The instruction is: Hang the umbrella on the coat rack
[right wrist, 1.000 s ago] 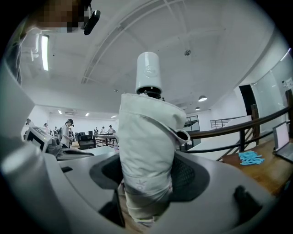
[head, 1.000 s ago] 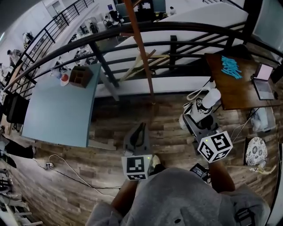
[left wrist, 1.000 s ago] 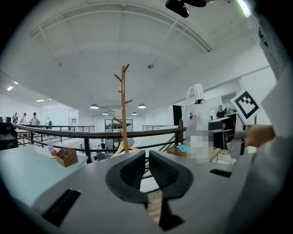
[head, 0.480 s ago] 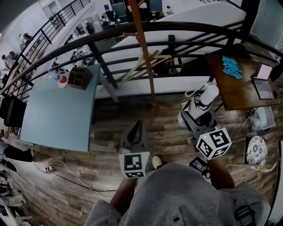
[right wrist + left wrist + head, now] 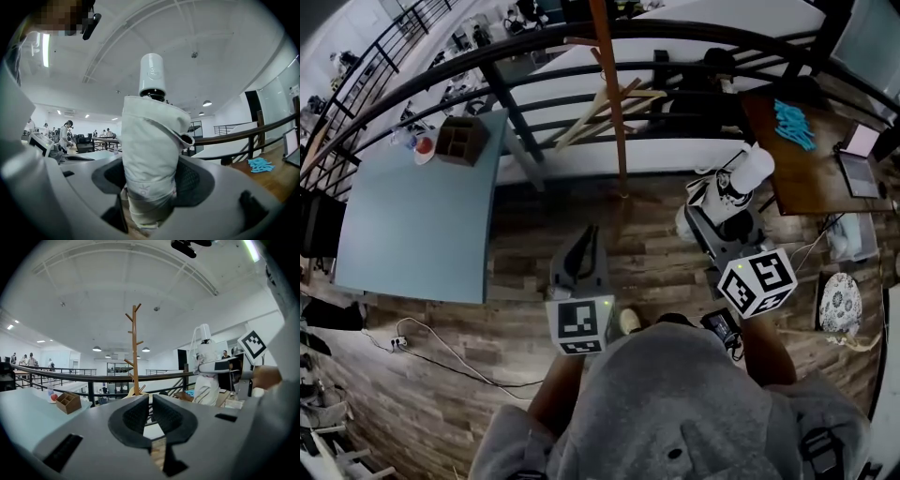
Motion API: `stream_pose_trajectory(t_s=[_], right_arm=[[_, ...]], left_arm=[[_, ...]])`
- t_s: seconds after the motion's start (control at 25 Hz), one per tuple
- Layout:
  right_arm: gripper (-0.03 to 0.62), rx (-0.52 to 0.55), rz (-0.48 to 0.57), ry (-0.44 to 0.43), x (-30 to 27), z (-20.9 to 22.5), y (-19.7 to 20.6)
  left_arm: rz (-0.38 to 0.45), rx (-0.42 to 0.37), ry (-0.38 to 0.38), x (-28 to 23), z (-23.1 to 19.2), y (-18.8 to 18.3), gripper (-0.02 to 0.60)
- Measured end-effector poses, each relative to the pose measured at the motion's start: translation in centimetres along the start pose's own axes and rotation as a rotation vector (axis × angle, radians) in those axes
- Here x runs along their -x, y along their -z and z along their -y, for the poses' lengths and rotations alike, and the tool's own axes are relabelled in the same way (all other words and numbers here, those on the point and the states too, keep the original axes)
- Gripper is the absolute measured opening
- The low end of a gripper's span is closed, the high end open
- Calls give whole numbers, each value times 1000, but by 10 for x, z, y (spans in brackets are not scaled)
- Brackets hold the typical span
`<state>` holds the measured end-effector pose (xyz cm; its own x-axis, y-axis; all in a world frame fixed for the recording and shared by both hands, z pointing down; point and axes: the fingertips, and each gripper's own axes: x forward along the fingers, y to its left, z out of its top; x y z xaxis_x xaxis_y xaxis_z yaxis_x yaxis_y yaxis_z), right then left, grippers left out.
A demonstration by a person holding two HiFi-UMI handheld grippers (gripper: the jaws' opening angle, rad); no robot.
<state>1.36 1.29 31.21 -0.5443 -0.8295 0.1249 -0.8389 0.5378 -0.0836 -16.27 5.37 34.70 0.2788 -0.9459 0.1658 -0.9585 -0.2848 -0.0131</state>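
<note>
in the head view we see the coat rack [image 5: 614,103] at upper centre, on our side of the railing [image 5: 506,112]. the table [image 5: 412,225] fills the left, a box [image 5: 459,141] on its far corner. the desk [image 5: 806,178] sits upper right. the left gripper [image 5: 586,248] is at centre, and right of it is the right gripper [image 5: 727,225], with the umbrella [image 5: 733,192] between its jaws.

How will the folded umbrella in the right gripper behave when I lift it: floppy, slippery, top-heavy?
The right gripper clamps the umbrella over soft, creased fabric, so it may twist or creep slightly. The hard white handle stands well above the jaws, so quick swings would probably tip it. Compact, so likely light.
</note>
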Motion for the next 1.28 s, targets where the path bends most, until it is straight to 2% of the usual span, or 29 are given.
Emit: stream_pose_trajectory(t_s=[0.48, 0.92, 1.28], right_arm=[[281, 2, 9, 11, -1, -3, -4], [281, 23, 8, -17, -5, -8, -11], [281, 34, 16, -26, -20, 6, -16]], left_arm=[[-1, 25, 24, -4, 0, 1, 35], [-8, 16, 1, 2, 0, 1, 35], [6, 8, -13, -17, -4, -6, 35]])
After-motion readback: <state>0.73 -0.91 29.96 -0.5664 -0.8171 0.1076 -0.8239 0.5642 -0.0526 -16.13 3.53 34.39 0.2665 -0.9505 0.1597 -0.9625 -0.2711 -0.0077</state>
